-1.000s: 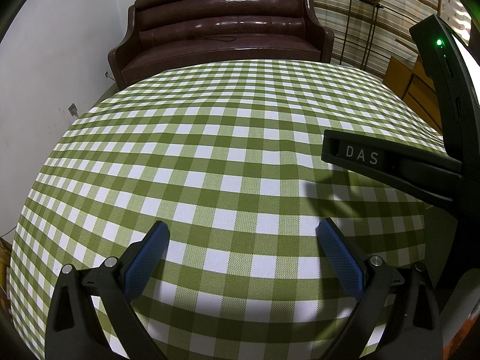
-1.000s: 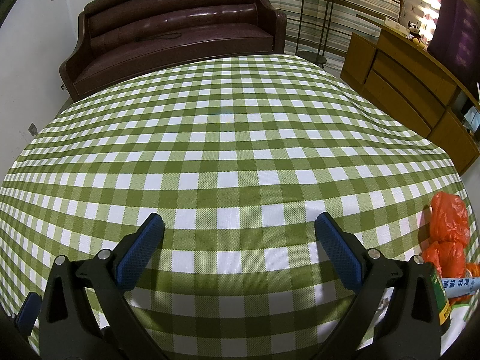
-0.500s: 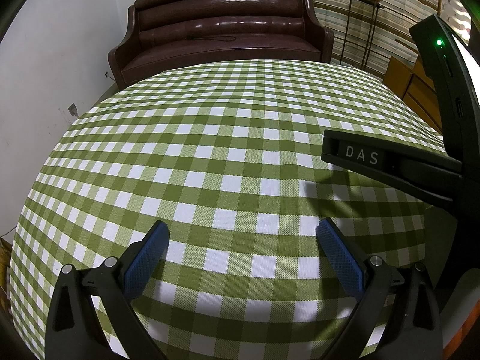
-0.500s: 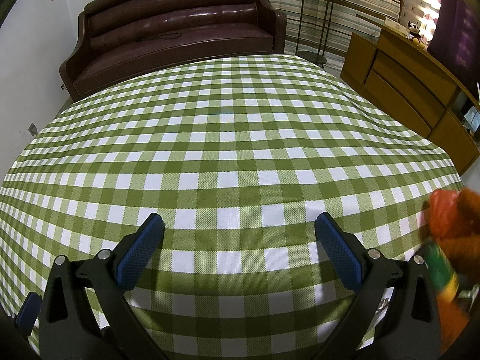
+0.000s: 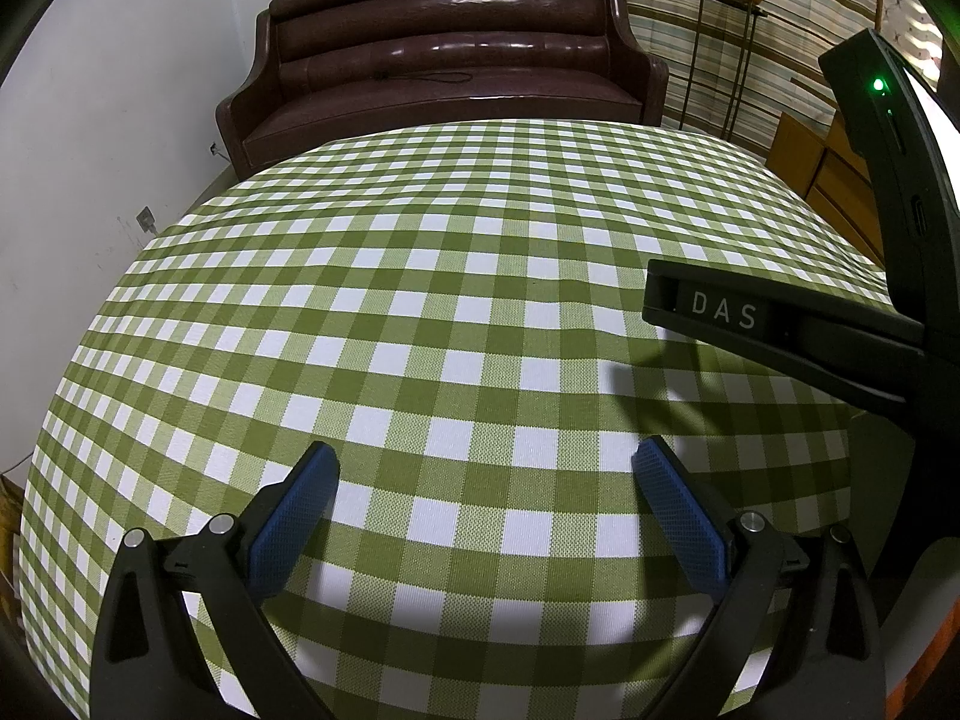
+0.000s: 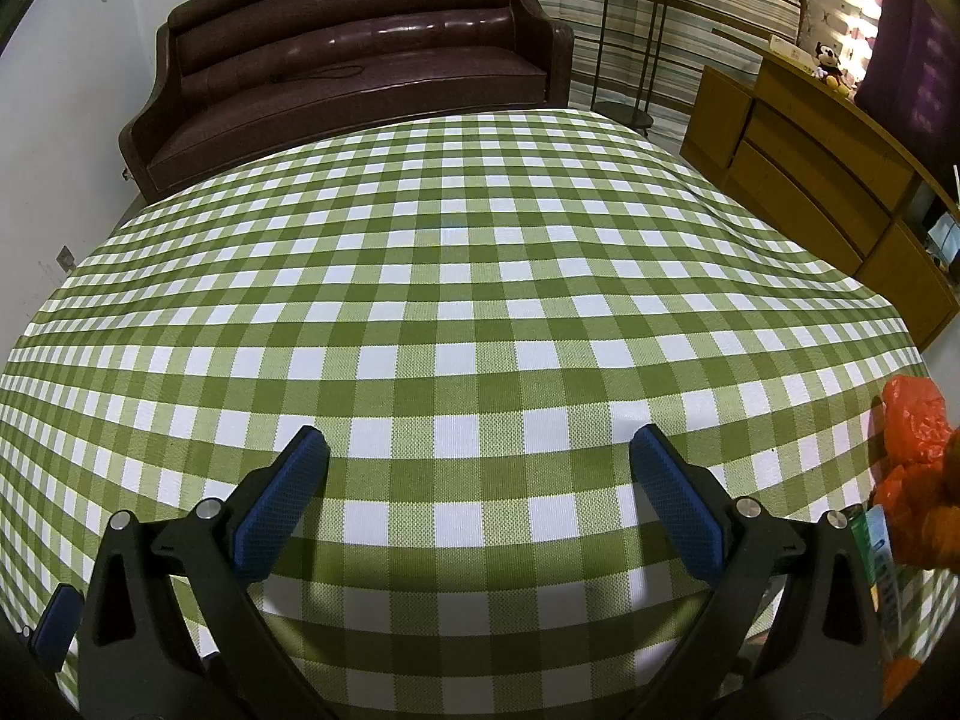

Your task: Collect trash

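A crumpled orange plastic bag (image 6: 911,414) lies at the right edge of the green checked tablecloth (image 6: 456,276), seen only in the right wrist view. Beside it, partly behind my right finger, is a green container with a blue and white label (image 6: 871,540). A blurred orange-brown shape (image 6: 945,504) overlaps the bag; I cannot tell what it is. My right gripper (image 6: 478,435) hovers open over bare cloth, left of the bag. My left gripper (image 5: 485,450) is open too, with nothing between its pads. The right gripper's black body (image 5: 780,330) shows on its right.
A brown leather sofa (image 6: 360,60) stands behind the table's far edge. A wooden sideboard (image 6: 828,180) runs along the right and a metal plant stand (image 5: 720,60) is at the back. A white wall (image 5: 90,150) closes the left side.
The orange bag and the green container at the right edge shifted and blurred half a second ago, then settled a little higher. Neither gripper has moved.
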Motion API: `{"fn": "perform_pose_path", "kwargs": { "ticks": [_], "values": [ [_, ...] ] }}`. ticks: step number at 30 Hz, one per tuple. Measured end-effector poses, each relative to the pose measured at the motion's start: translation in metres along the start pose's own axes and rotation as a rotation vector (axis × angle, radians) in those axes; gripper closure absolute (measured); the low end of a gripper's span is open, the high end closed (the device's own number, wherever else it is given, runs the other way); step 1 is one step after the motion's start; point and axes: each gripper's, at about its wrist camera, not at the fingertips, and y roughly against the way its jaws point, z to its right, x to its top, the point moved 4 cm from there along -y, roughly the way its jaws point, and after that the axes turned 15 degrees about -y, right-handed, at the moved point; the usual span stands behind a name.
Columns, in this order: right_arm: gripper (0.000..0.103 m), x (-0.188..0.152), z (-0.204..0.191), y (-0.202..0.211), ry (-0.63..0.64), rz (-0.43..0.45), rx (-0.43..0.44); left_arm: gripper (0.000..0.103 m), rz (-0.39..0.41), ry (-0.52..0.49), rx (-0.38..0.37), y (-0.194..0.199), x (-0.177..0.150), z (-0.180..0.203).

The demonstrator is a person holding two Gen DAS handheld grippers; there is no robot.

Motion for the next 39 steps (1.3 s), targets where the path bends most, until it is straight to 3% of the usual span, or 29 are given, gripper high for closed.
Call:
{"fn": "perform_pose_path", "kwargs": {
  "ticks": [31, 36, 39],
  "values": [
    [0.004, 0.003, -0.009, -0.007, -0.021, -0.003, -0.012, 0.006, 0.001, -0.001, 0.0, 0.0, 0.0, -0.001],
    [0.004, 0.007, -0.027, -0.016, 0.12, -0.105, 0.059, 0.005, -0.001, 0.003, 0.003, -0.004, 0.002, -0.001],
    [0.004, 0.004, -0.03, -0.003, 0.096, -0.111, 0.108, 0.005, -0.005, -0.024, -0.018, -0.004, 0.003, -0.001]
  ]
}}
